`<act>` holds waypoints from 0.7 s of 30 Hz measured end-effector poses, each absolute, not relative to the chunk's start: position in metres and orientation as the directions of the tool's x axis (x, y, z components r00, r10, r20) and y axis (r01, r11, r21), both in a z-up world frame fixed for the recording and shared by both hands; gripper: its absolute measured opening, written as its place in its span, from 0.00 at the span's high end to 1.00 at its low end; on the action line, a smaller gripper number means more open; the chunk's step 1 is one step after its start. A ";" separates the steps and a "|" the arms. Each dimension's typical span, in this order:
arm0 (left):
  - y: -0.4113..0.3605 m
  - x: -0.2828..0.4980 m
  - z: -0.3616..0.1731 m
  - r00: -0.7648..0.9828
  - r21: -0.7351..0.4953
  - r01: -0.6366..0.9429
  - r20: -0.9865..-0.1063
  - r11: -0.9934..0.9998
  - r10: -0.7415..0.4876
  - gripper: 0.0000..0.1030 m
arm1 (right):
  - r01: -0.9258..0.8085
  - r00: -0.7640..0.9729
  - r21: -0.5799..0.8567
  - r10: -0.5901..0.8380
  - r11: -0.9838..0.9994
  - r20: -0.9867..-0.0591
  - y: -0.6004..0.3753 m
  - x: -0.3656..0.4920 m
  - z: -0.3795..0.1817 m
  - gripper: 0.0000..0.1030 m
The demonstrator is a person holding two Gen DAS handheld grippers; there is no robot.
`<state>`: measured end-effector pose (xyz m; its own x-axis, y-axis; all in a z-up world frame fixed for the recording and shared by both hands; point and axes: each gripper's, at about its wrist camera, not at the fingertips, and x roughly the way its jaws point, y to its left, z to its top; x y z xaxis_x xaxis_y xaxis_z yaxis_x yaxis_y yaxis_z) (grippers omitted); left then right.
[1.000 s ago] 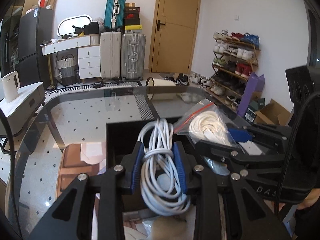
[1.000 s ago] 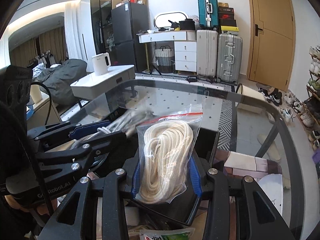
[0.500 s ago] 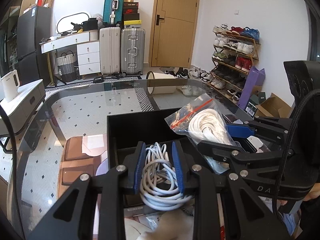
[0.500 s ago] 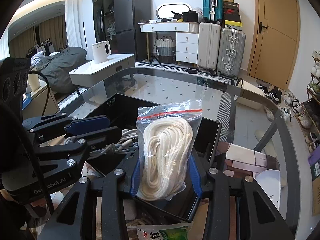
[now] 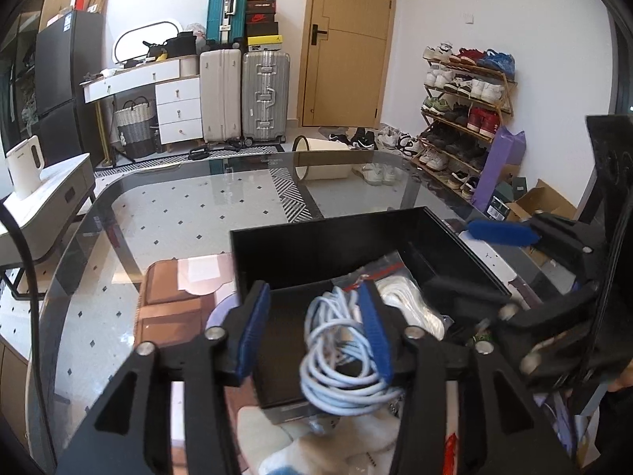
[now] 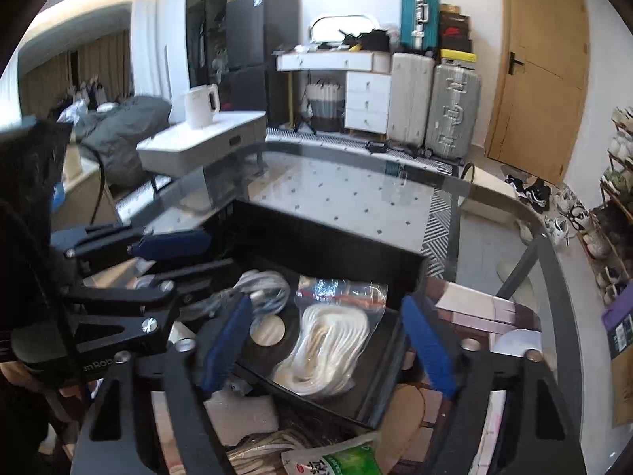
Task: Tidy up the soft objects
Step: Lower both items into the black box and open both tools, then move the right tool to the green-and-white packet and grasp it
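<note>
A black open box (image 5: pixel 328 237) (image 6: pixel 328 245) stands on the glass table. A coiled white cable (image 5: pixel 340 360) (image 6: pixel 261 289) lies in it on the left. A clear bag of cream rope (image 6: pixel 328 340) (image 5: pixel 407 301) lies in it on the right. My left gripper (image 5: pixel 312 332) is open just above the cable, which leans against its right finger. My right gripper (image 6: pixel 324 340) is open wide above the rope bag, not touching it. Each gripper shows in the other's view: the right (image 5: pixel 514 261), the left (image 6: pixel 158 261).
The glass table (image 5: pixel 198 206) reaches far ahead of the box. White soft items (image 5: pixel 316 447) and a green-labelled packet (image 6: pixel 340 459) lie near me in front of the box. Brown and pink pads (image 5: pixel 174 289) lie left of it.
Both grippers lowered their loads into the black box and opened. The cable and the rope bag now lie in the box, released.
</note>
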<state>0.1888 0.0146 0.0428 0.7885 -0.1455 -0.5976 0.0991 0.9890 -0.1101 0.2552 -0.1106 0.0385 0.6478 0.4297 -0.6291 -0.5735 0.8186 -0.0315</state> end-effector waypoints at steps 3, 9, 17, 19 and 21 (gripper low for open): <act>0.021 0.177 0.052 0.803 -0.121 0.097 -0.577 0.988 -0.149 0.43 | -0.546 0.664 -0.008 0.426 0.838 -0.615 -0.126 0.250 0.048 0.13; 0.026 0.151 0.062 0.818 -0.103 0.095 -0.558 0.990 -0.137 0.30 | -0.493 0.683 0.091 0.450 0.865 -0.575 -0.169 0.227 0.062 0.01; 0.035 0.115 0.063 0.839 -0.103 0.042 -0.536 0.994 -0.091 0.00 | -0.469 0.687 0.115 0.443 0.876 -0.576 -0.197 0.195 0.065 0.01; 0.036 0.109 0.061 0.835 -0.099 0.033 -0.544 0.995 -0.081 0.00 | -0.466 0.684 0.115 0.440 0.877 -0.582 -0.201 0.190 0.062 0.01; 0.036 0.103 0.057 0.828 -0.090 0.021 -0.557 0.996 -0.067 0.00 | -0.465 0.684 0.115 0.439 0.878 -0.583 -0.202 0.187 0.058 0.01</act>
